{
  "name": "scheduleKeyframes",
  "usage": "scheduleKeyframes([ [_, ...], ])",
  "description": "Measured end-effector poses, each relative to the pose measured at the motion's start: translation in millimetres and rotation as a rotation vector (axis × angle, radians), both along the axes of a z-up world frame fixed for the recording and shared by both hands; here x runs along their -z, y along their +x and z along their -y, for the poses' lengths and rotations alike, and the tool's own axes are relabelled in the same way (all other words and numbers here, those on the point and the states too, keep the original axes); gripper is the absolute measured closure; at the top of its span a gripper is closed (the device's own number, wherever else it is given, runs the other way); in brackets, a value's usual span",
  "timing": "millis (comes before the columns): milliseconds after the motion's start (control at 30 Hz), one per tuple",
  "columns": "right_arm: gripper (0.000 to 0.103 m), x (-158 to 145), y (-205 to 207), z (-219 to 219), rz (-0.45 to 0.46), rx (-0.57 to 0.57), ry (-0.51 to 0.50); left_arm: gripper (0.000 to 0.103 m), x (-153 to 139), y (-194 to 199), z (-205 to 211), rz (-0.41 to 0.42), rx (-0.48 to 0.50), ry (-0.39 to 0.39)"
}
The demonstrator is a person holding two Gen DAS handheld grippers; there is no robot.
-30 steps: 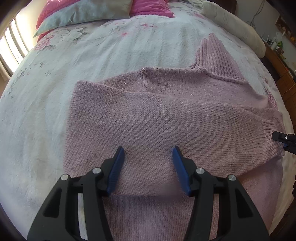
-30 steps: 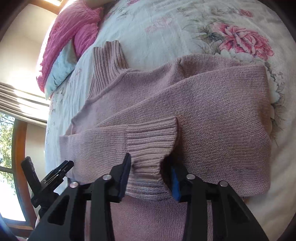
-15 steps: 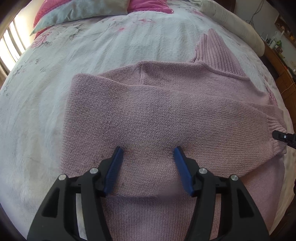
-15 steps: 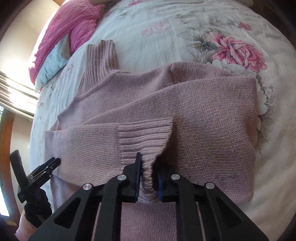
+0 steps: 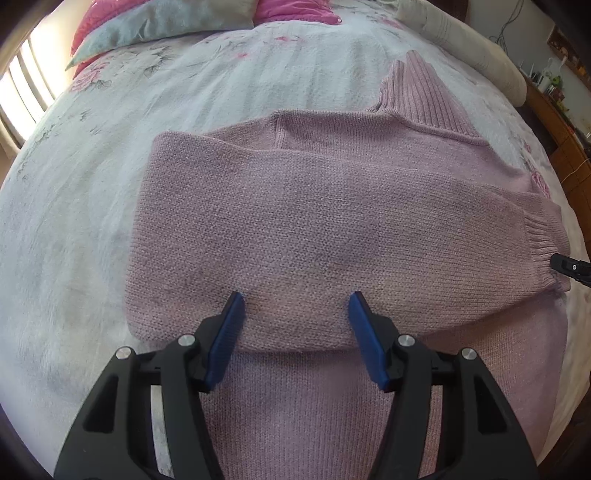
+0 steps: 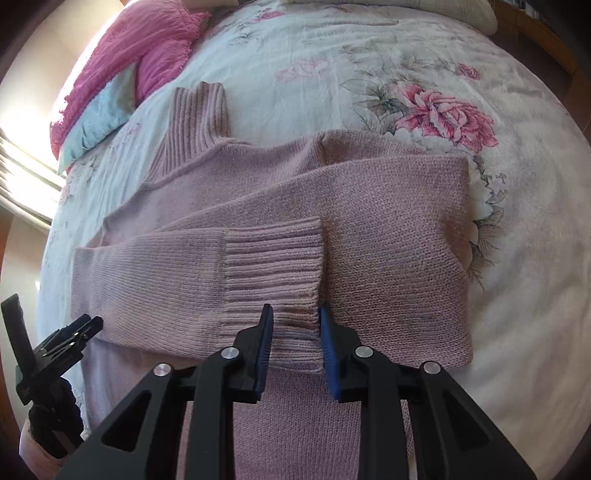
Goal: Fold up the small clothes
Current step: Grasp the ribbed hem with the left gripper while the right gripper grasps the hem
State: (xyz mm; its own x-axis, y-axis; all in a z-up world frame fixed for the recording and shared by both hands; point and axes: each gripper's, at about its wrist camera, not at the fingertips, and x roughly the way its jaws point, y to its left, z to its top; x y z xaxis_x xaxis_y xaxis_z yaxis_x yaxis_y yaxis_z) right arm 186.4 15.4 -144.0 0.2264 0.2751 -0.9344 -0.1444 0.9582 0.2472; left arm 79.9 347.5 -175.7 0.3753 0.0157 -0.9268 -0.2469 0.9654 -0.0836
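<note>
A dusty-pink knit sweater (image 5: 332, 229) (image 6: 388, 229) lies flat on a floral bedspread (image 5: 92, 184), its ribbed collar (image 5: 424, 96) (image 6: 195, 118) pointing away. Both sleeves are folded across the chest. My left gripper (image 5: 295, 306) hovers wide open over the near edge of the folded left sleeve, holding nothing. My right gripper (image 6: 295, 321) is narrowly open, and the lower corner of the ribbed cuff (image 6: 273, 266) lies flat between its blue pads. That cuff (image 5: 543, 240) reaches the right edge of the left wrist view.
Pink and pale blue pillows (image 6: 136, 44) (image 5: 159, 22) sit at the bed's head, with a cream bolster (image 5: 472, 40) at the far right. Wooden furniture (image 5: 561, 140) stands beside the bed. A bright window (image 5: 22, 85) is on the left. Each gripper shows in the other's view (image 6: 62, 339) (image 5: 570, 266).
My right gripper closed and pinched the cuff, bunching it, then parted its jaws again; the cuff now lies flat. My left gripper stayed open and drew back slightly.
</note>
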Motion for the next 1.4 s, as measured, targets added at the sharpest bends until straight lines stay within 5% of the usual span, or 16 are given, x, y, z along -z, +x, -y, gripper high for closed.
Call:
scheduleKeyframes([
  [100, 0.078, 15, -1, 7, -0.017, 0.022, 0.026, 0.041, 3, -1, -2, 0.009, 0.007, -0.006],
  [233, 0.075, -13, -15, 20, 0.027, 0.026, 0.105, 0.041, -12, -12, -6, -0.002, -0.006, -0.022],
  [500, 0.063, -56, -105, 51, 0.027, -0.090, 0.088, 0.038, -41, -117, -4, -0.076, 0.025, 0.049],
  [733, 0.062, -39, -201, 83, -0.090, -0.096, 0.036, 0.038, -34, -219, -8, -0.231, -0.018, 0.066],
  [933, 0.054, -8, -271, 108, -0.262, -0.065, 0.055, 0.038, -21, -277, 1, -0.324, -0.032, -0.018],
  [1100, 0.054, 16, -301, 117, -0.337, -0.069, 0.057, 0.038, -2, -296, 12, -0.365, -0.021, -0.071],
  [1400, 0.052, 24, -312, 109, -0.337, -0.119, 0.102, 0.038, 9, -303, 4, -0.357, -0.036, -0.129],
])
